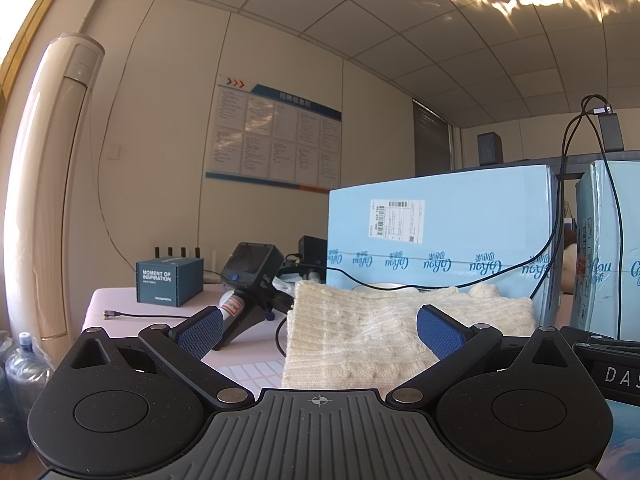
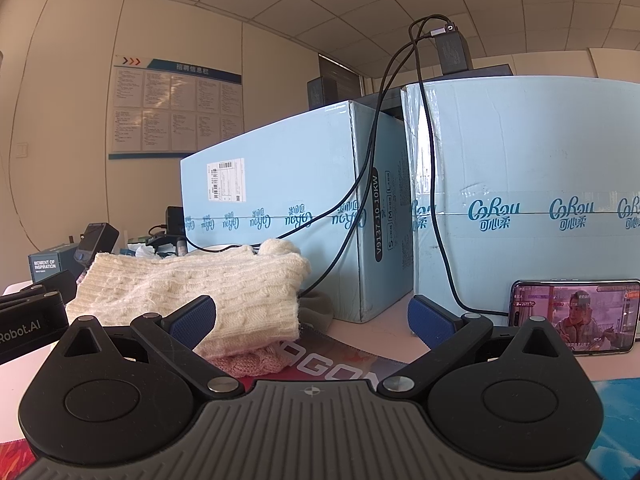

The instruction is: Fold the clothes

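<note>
Cream knit sweater, folded, on worktop before two closed blue cartons, contents unseen. Left gripper and right gripper: jaws wide apart, empty.

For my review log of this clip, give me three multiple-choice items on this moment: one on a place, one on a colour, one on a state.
1. Where does the phone with the lit screen stand?
A. On the cream cable-knit sweater
B. Against a pale blue cardboard box
C. Beside the dark teal box

2. What colour is the knit garment under the cream cable-knit sweater?
A. Pink
B. Green
C. Black

3. How do the right tongs stand?
A. Shut on the sweater
B. Shut on a cable
C. Open, holding nothing

Answers: 1 B, it leans at the foot of the pale blue cardboard box. 2 A, a pink edge shows beneath the cream. 3 C, the blue pads are wide apart.
</note>
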`<action>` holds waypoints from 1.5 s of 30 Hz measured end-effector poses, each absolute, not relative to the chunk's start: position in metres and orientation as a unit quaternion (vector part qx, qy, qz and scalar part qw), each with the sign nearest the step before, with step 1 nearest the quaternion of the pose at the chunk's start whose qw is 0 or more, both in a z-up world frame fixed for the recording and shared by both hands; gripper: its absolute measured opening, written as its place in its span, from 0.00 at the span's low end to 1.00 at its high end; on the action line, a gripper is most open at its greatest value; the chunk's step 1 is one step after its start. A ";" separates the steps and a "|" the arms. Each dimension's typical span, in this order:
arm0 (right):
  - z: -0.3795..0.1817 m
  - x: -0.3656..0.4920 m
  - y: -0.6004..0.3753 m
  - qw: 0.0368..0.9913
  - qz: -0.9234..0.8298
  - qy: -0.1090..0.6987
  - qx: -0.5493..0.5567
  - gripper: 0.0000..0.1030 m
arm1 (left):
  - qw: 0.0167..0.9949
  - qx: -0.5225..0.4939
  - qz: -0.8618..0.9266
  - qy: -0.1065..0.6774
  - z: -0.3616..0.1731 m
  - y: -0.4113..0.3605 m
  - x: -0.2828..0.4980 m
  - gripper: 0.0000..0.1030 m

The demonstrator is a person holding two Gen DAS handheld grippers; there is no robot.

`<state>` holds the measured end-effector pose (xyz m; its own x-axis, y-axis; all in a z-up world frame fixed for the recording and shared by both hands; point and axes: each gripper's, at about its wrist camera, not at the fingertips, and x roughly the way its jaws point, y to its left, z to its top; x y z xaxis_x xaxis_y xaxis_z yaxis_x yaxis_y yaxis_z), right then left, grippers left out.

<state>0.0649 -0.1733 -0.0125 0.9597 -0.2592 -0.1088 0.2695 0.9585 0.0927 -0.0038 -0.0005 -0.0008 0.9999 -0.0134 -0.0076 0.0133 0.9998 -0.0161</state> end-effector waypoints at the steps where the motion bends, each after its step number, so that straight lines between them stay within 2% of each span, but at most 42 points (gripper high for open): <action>1: -0.013 0.065 -0.174 0.988 -0.136 0.050 0.055 1.00 | 1.000 -0.008 -0.007 0.004 -0.001 -0.001 -0.004 1.00; 12: -0.012 0.062 -0.168 0.987 -0.149 0.038 0.037 1.00 | 1.000 -0.005 -0.006 -0.004 0.000 -0.001 -0.006 1.00; 28: -0.009 0.041 -0.157 0.980 -0.197 0.008 0.021 1.00 | 0.996 -0.053 -0.071 -0.020 -0.001 0.012 -0.009 1.00; 35: 0.001 0.008 -0.158 0.976 -0.201 0.014 0.086 1.00 | 0.987 -0.074 -0.137 -0.045 0.000 0.017 -0.018 1.00; 45: 0.011 -0.082 -0.158 0.976 -0.199 0.019 0.084 1.00 | 0.978 -0.061 -0.194 -0.054 0.002 0.010 -0.028 1.00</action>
